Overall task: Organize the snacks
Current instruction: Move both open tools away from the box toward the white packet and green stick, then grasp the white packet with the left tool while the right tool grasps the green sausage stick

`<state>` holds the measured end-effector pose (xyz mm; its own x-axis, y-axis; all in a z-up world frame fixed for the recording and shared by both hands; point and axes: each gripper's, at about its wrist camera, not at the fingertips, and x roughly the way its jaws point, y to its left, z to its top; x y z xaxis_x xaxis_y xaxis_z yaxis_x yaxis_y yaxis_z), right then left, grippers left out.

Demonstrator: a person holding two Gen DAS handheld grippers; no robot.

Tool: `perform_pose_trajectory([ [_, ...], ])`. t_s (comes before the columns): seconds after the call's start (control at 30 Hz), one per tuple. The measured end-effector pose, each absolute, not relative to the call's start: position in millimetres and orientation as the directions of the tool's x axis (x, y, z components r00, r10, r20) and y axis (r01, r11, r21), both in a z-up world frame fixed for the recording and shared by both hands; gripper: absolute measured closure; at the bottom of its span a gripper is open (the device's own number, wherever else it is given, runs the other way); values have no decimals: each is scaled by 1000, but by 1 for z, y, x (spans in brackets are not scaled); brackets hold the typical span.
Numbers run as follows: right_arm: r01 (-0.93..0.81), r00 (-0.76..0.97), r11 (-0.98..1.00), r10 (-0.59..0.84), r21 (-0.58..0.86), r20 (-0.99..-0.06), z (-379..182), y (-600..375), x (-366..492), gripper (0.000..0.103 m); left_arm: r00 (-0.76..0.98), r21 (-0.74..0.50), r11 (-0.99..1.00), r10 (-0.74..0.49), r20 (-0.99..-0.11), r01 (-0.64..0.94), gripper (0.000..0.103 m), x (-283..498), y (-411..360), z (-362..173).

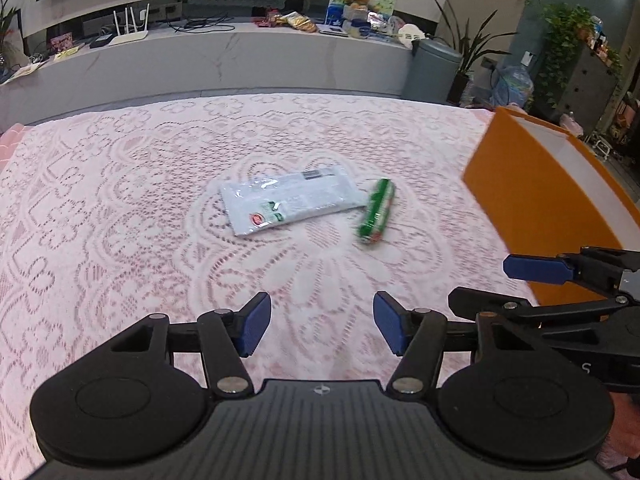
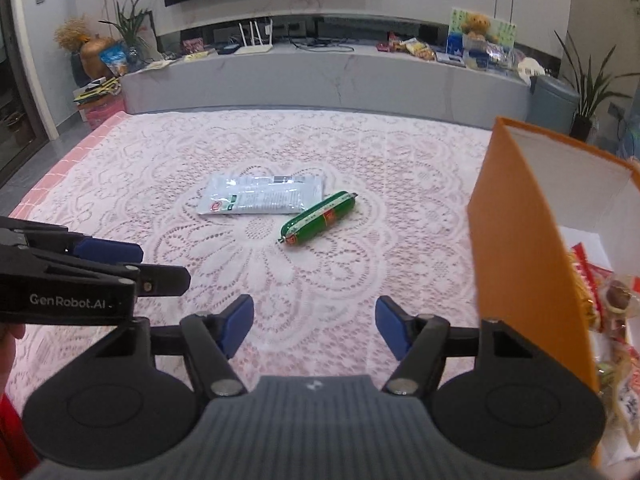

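Pink lace cloth (image 2: 320, 152) over the table. Mid-cloth: white pouch (image 2: 262, 199) lying flat, print side up. Just right of it, green sausage (image 2: 319, 217), angled, far end close to the pouch's right edge; touching or not, cannot tell.

Orange box (image 2: 520, 240) at right edge of cloth, open-topped, white inside. Snack packets (image 2: 608, 300) piled within, red and yellow wrappers showing in right wrist view.

Left gripper (image 1: 322, 328) low over near cloth, blue pads spread wide, nothing between them. Right gripper (image 2: 314, 326) likewise spread wide, nothing held, just left of the box's near corner. Both well short of pouch and sausage.

Far side: long grey console (image 2: 328, 76) with router (image 2: 256, 42), cables, assorted packets, teddy bear (image 2: 478, 24). Grey bin (image 1: 434, 68) and potted plants at its right end.
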<state>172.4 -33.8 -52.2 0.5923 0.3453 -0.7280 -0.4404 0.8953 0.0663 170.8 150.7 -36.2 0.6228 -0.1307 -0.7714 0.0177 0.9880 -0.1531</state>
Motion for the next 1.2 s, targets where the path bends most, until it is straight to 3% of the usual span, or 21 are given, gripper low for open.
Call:
perform_pose_trajectory([
  [0.23,-430,580,900,336,71,-742,-61,-7,208,46,626,-123,992,-117,-771,34,38,201,164,-48],
  [0.5,-355,578,926,328,132,-748,-69,8,256,46,626,-113,994,-94,-774,10,38,225,181,-57],
  [0.8,-291,524,938,320,187,-789,-92,17,285,56,631,-53,993,-111,-767,110,36,244,180,-60],
  [0.93,-281,507,934,340,221,-792,-99,15,294,64,623,-23,981,-139,-770,191,29,253,176,-62],
  [1.1,-291,501,925,366,246,-784,-100,8,296,73,612,11,976,-129,-781,219,29,268,171,-68],
  [1.2,-303,497,922,367,240,-786,-98,3,291,77,609,15,970,-141,-780,244,21,276,169,-68],
])
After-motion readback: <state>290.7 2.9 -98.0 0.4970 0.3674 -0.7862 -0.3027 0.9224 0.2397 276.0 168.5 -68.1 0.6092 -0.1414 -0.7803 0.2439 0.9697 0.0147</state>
